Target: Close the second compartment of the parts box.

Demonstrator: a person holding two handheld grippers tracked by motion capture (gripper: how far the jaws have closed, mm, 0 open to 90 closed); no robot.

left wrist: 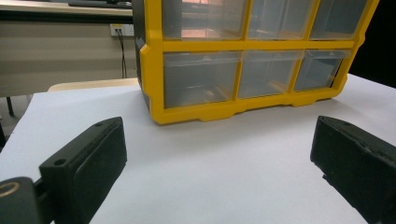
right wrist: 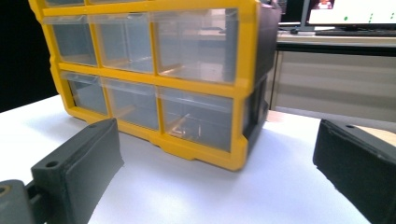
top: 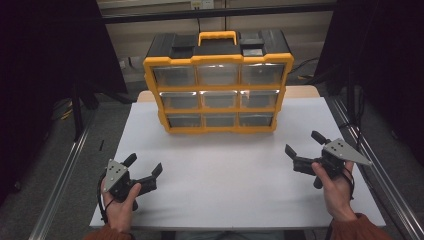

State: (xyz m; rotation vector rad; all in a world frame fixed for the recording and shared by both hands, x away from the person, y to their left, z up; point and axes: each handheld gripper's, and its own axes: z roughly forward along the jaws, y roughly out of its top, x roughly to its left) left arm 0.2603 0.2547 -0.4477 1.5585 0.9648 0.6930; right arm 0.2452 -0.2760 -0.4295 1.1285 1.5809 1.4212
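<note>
So here's my setup: the yellow drawer cabinet with the black top and yellow carry handle sits upright at the far end of the white table, its clear drawers facing me in three rows of three, all pushed in as far as I can tell. My left tool is well in front of the cabinet, off toward its left corner, jaws spread wide with nothing between them. My right tool sits in front of the cabinet's right corner, also well apart from it, jaws spread wide and empty too. In the right gripper view there's something small and pale lying in the bottom right drawer, but it's too blurry for me to say what. Both tools hover just above the table.
</note>
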